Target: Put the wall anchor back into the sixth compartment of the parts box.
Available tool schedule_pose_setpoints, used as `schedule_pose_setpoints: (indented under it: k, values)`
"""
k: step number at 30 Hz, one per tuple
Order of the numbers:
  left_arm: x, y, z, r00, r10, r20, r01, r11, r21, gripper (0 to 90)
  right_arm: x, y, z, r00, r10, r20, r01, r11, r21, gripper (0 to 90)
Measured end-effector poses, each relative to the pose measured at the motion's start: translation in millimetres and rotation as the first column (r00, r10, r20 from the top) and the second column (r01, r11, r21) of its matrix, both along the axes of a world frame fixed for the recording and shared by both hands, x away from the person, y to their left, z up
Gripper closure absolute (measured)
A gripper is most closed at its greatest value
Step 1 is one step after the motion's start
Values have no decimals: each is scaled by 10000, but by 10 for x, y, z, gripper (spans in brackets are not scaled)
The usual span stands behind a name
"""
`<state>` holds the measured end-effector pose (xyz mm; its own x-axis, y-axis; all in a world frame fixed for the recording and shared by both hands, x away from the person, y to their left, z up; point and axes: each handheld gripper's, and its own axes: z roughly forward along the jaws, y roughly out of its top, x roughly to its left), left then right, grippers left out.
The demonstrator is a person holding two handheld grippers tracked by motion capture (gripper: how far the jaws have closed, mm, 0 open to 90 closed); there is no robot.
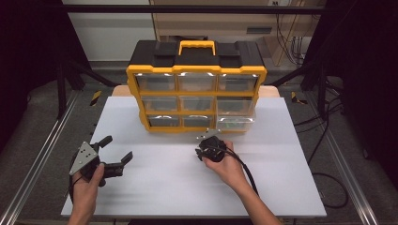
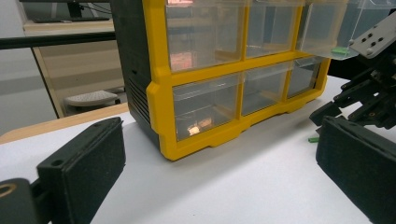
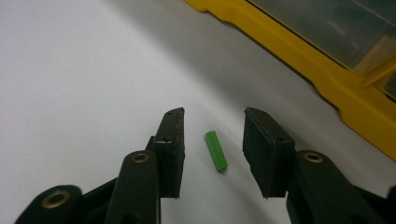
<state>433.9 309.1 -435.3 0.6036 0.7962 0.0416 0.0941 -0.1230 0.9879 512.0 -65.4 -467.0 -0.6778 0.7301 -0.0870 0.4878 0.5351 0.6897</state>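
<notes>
Right gripper view, right gripper open astride green plug, untouched, left gripper open, organizer cropped

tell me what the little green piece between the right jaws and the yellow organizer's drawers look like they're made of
Green piece: probably moulded plastic, matte, with fine ribs along its length; it may be a wall plug. Drawers: clear, glossy plastic, since you can see through them and they catch glare. Organizer frame: yellow hard plastic, smooth with a slight sheen.
</notes>
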Motion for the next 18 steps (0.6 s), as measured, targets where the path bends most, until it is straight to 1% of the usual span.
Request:
schedule_pose_setpoints:
  k: [2,3,5,6,7,8,10,14,15,16,18]
  values:
    - [3,3,-2,10000,12,-11,-12,10000,-23,15,19,-2,-21,9999,-22,-102,22,10000,-16,626]
    - [5,3,-2,10000,16,-20,-16,10000,-27,15,27,2,-34,9998,46,-172,-45,10000,47,635]
    - [4,0,-2,10000,5,-14,-5,10000,-5,15,41,6,-56,9995,10,-311,-7,9999,114,657]
    - [2,-3,-1,10000,-4,-13,4,10000,-3,15,50,6,-68,9996,72,-291,-67,9999,151,668]
    - [0,-4,-1,10000,-13,-4,13,10000,5,15,55,2,-74,9997,95,-245,-94,9999,43,682]
    - [0,-5,0,10000,-22,-1,22,10000,4,15,52,7,-78,9994,97,-345,-93,9999,107,694]
    - [2,0,-1,10000,-17,-2,17,10000,9,15,59,5,-82,9991,179,-376,-173,9997,150,710]
    - [3,4,0,10000,-10,-2,10,10000,-31,15,75,-5,-95,9987,199,-464,-198,9998,37,727]
    - [2,3,1,10000,-15,0,15,10000,-26,15,79,-10,-99,9983,213,-543,-208,9997,91,732]
    - [1,3,1,10000,-15,-1,15,10000,-17,15,85,-14,-102,9982,269,-530,-264,9996,89,741]
    - [3,2,0,10000,-17,-3,17,10000,-17,15,87,-12,-108,9978,161,-638,-156,9998,84,755]
